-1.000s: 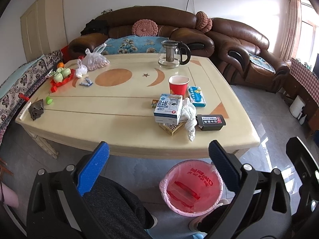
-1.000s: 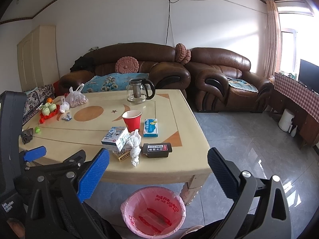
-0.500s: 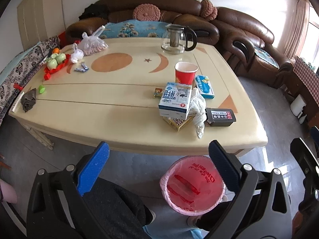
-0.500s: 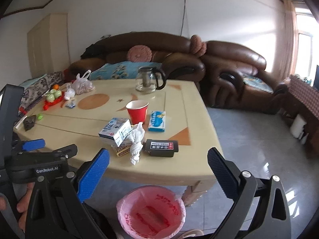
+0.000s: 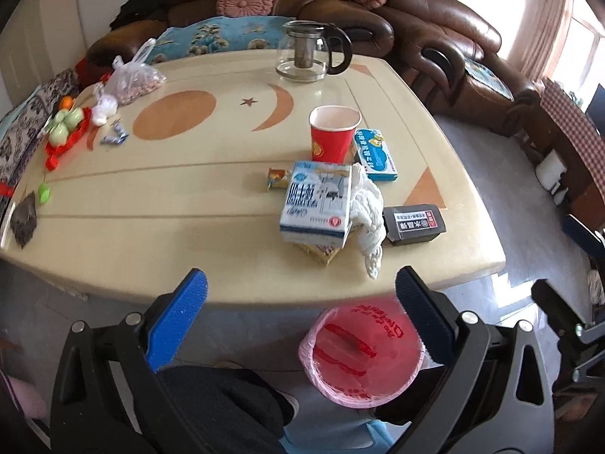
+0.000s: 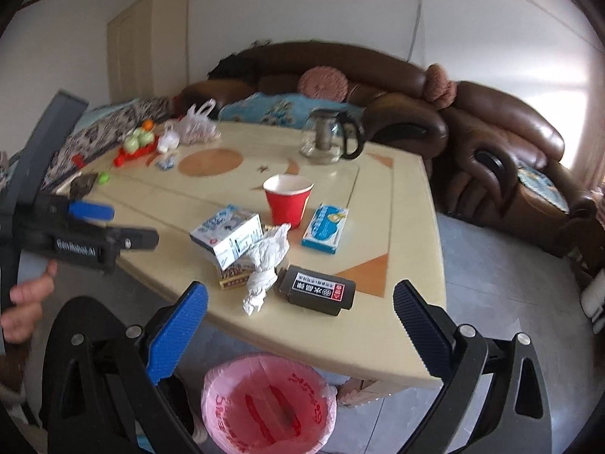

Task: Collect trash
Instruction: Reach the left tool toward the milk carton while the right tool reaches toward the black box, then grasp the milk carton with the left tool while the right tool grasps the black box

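The left gripper (image 5: 301, 295) has its jaws spread wide with nothing between them; its blue pad and its dark pad sit over the near edge of the table (image 5: 189, 204), touching nothing. The right gripper (image 6: 300, 308) is likewise spread wide and empty, held off the table's near corner and angled toward the pile of trash. In the right wrist view the left gripper appears at the far left, level and pointing in over the table, with the person's hand (image 6: 22, 302) wrapped on its handle. Just ahead of both grippers, near the table's front edge, lies the trash: a blue-and-white carton (image 5: 317, 200) resting on a small yellow patterned box (image 5: 319, 251), a crumpled white tissue (image 5: 368, 215) touching the carton's right side, and a black box (image 5: 414, 225) just beside the tissue. Behind them stand a red paper cup (image 5: 334, 136), upright, and a flat blue box (image 5: 376, 155) beside it; a small snack wrapper (image 5: 278, 178) lies left of the carton. On the floor below the table's edge sits a bin lined with a pink bag (image 5: 363, 355), its mouth facing up. Farther back is a glass teapot (image 5: 306, 53).
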The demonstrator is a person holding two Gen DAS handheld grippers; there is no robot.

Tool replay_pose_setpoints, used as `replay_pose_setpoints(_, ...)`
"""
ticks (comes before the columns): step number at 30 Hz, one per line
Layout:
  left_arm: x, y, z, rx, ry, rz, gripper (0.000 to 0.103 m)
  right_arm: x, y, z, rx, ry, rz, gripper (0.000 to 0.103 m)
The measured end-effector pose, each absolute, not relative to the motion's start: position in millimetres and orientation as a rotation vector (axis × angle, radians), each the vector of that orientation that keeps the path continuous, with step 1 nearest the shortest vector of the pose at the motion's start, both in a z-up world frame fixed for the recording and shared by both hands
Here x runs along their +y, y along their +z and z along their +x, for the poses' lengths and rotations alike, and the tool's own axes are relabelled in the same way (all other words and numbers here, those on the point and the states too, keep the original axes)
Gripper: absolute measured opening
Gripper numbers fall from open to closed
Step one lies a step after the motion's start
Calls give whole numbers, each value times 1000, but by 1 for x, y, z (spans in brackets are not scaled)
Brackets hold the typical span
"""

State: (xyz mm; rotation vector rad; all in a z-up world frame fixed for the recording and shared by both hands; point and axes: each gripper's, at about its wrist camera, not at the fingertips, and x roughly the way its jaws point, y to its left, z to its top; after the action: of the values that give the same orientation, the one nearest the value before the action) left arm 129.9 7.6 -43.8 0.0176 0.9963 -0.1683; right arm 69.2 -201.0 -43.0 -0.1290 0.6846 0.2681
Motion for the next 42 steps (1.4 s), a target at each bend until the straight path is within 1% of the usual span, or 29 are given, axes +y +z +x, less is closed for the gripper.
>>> replay_pose_setpoints(6, -5, -44, 161, 1081, -250, 54, 98, -221, -48, 102, 689, 441, -85, 96)
replay_pose_setpoints(8, -10, -46, 172, 1114, -275, 73, 98, -228, -47, 114, 716, 460, -98, 96)
replay_pose_setpoints(17, -21, -62, 212, 1231, -306, 96, 98, -231, -47, 162, 794, 563, -297, 96)
replay_pose_setpoints(30, -25, -95, 258, 1325, -296, 120, 98, -206, -96, 204, 942, 760, -451, 96)
replay_pose_setpoints(42, -30, -123, 276, 1389, -307, 138, 98, -189, -147, 239, 1067, 934, -593, 96)
